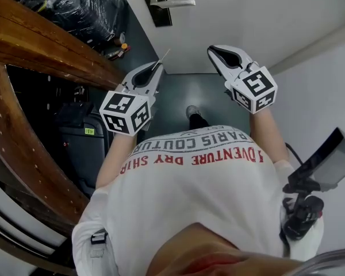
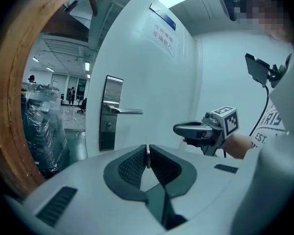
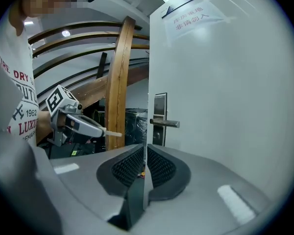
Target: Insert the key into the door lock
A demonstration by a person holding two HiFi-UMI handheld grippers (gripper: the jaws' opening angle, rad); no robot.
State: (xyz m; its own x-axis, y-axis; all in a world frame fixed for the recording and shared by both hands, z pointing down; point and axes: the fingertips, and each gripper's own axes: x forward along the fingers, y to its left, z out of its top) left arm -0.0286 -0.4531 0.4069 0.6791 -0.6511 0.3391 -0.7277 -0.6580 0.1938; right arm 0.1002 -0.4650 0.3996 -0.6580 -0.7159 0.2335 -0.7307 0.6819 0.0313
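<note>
I am holding my left gripper (image 2: pixel 147 151) out in front of me with its two dark ribbed jaws pressed together on the thin flat metal key (image 2: pixel 147 154), which is standing edge-on between the pads and poking forward past the tips. From the head view the same key (image 1: pixel 163 57) is showing as a pale sliver sticking out of the left gripper (image 1: pixel 157 68) toward the tall white door (image 1: pixel 230 4). The key is well short of the door and is touching nothing but the pads. Ahead of it the upright brushed-steel lock plate (image 2: pixel 110 131) is sitting near the door's edge, with the straight steel lever handle (image 2: pixel 127 111) pointing right and the small round keyhole cylinder (image 2: pixel 107 126) just under the lever. I am keeping my right gripper (image 3: pixel 145 155) alongside, level with the left and apart from it, with its jaws closed together; I cannot make out anything gripped between them. It is also aiming at the door, near the lever handle (image 3: pixel 165 123). A white paper sign with red characters (image 2: pixel 164 37) is stuck high on the door. To my left a curved brown wooden beam (image 1: pixel 40 45) is arching past, and beyond it a dark bundle wrapped in clear plastic (image 2: pixel 39 126) is standing on the floor.
</note>
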